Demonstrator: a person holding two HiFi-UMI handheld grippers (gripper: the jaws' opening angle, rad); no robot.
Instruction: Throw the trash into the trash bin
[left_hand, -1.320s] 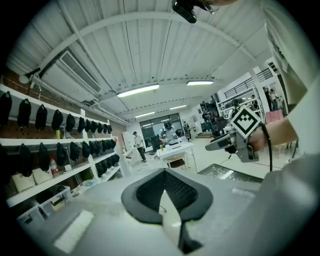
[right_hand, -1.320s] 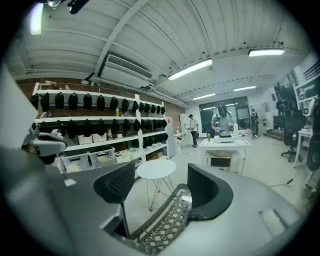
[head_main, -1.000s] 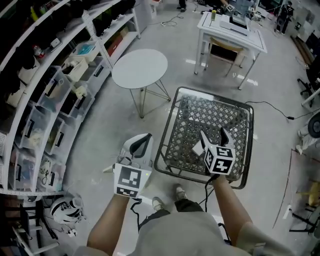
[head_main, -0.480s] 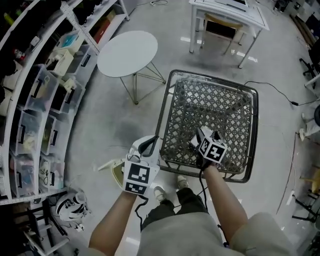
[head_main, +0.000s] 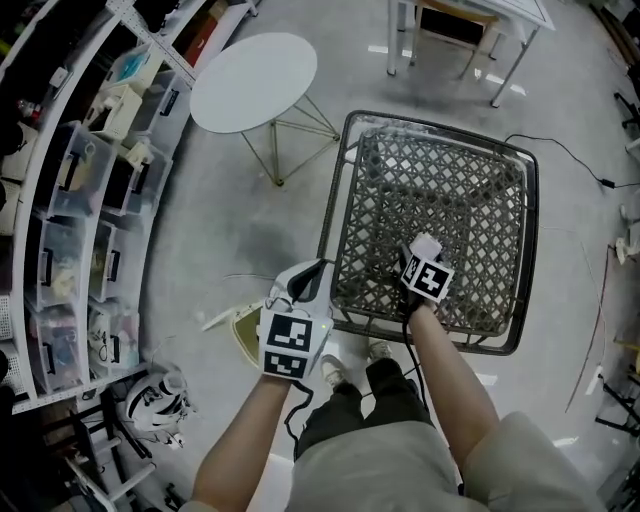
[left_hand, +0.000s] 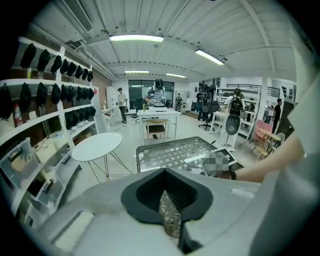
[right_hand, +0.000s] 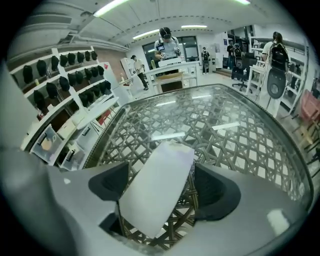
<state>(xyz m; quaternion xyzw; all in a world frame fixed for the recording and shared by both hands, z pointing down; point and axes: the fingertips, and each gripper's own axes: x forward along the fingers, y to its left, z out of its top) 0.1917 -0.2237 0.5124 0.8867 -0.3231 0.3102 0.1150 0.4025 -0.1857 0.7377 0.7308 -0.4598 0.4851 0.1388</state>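
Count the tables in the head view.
2. A round white table stands up-left of the wire bin; a rectangular white table is cut off by the top edge. Others may lie outside the frame.

Woven lattice bin (head_main: 450, 200), smooth white sheet (right_hand: 157, 185)

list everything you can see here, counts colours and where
wire bin: 1, dark grey, floor centre
paper scrap: 1, white, over bin, inside right gripper
round table: 1, white, left of bin
desk: 1, white, beyond bin
shelves: 1 run, white, far left
cable: 1, black, floor right of bin
flat object: 1, pale, floor beside left gripper; unidentifiable
people: several, background
left gripper: 1, white, beside bin, fingers together
right gripper: 1, white, over bin, fingers opening
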